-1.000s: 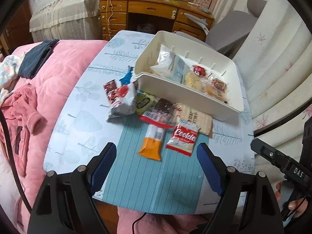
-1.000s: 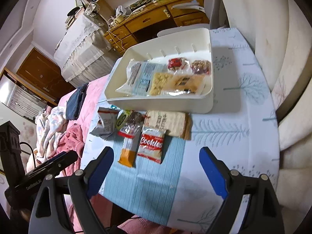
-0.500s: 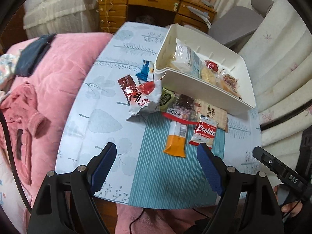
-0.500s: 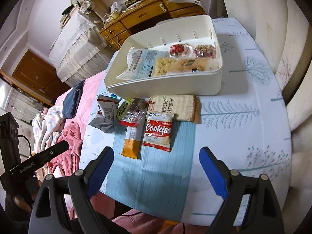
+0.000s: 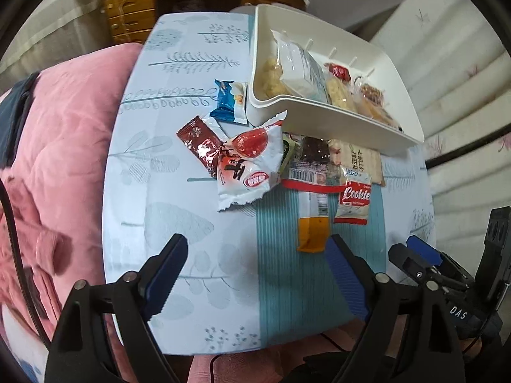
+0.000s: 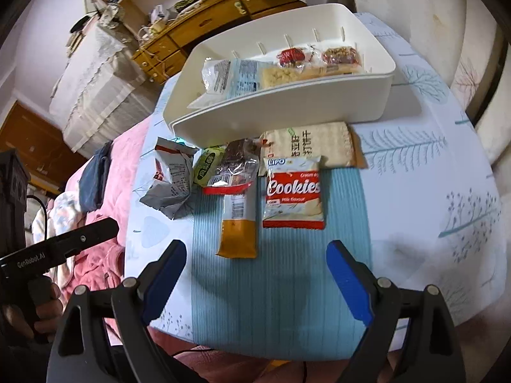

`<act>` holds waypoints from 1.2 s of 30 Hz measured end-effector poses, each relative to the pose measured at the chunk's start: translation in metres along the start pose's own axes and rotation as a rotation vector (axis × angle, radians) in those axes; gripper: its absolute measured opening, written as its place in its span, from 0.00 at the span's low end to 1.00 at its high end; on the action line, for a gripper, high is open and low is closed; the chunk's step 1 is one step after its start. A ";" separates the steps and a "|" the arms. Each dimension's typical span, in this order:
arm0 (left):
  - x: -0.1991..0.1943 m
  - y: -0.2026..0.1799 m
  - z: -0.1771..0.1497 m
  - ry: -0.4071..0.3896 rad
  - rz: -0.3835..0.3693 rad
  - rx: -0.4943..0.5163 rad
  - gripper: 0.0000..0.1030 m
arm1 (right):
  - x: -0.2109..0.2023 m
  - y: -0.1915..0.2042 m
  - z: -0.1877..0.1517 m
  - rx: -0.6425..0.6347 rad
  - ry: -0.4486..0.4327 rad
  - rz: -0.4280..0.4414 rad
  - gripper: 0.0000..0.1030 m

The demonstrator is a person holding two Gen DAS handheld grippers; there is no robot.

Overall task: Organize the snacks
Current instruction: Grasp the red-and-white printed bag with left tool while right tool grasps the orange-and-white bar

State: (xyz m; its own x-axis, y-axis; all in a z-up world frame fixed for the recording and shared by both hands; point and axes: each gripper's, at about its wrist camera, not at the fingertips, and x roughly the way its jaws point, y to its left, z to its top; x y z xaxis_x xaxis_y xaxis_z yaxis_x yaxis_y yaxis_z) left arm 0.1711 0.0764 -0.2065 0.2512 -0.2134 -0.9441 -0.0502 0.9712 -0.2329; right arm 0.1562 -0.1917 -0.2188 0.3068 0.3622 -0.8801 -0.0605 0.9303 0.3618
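A white bin (image 5: 338,118) (image 6: 287,108) at the table's far side holds several wrapped snacks. Loose snacks lie in front of it: a red-and-white Cookies pack (image 6: 293,194) (image 5: 354,198), an orange-ended bar (image 6: 238,223) (image 5: 313,223), a tan cracker pack (image 6: 313,143), a white-and-red bag (image 5: 249,166), a dark red sachet (image 5: 199,143) and a blue packet (image 5: 230,102). My left gripper (image 5: 257,271) hovers over the near table, its jaws opening with nothing between them. My right gripper (image 6: 255,274) stands open and empty just short of the orange bar and the Cookies pack.
The small table (image 5: 191,223) wears a pale leaf-print cloth with a teal striped band. A pink quilt (image 5: 57,146) lies to its left, a wooden desk (image 6: 204,22) stands behind and a curtain (image 5: 456,73) hangs at the right.
Both grippers have dropped lower and come closer to the tabletop, tilting more steeply down. The left view has shifted left, bringing the blue packet and red sachet fully into sight.
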 end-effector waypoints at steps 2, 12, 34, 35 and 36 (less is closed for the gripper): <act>0.005 0.001 0.007 0.015 -0.007 0.040 0.87 | 0.006 0.005 -0.003 0.029 -0.008 -0.022 0.88; 0.030 0.004 0.042 0.052 -0.030 0.138 0.87 | 0.029 0.031 -0.015 0.062 -0.059 -0.127 0.87; 0.100 0.008 0.071 0.144 -0.005 0.077 0.87 | 0.089 0.077 -0.033 -0.137 -0.042 -0.271 0.78; 0.101 0.008 0.071 0.144 -0.004 0.074 0.85 | 0.092 0.076 -0.034 -0.133 -0.039 -0.281 0.77; 0.103 0.008 0.072 0.144 -0.002 0.072 0.84 | 0.094 0.075 -0.034 -0.129 -0.038 -0.286 0.75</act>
State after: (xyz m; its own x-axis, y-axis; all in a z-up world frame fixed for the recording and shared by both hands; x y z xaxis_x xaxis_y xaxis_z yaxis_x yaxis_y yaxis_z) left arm 0.2658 0.0703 -0.2887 0.1103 -0.2238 -0.9684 0.0206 0.9746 -0.2229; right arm 0.1482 -0.0857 -0.2842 0.3637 0.0848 -0.9276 -0.0859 0.9947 0.0572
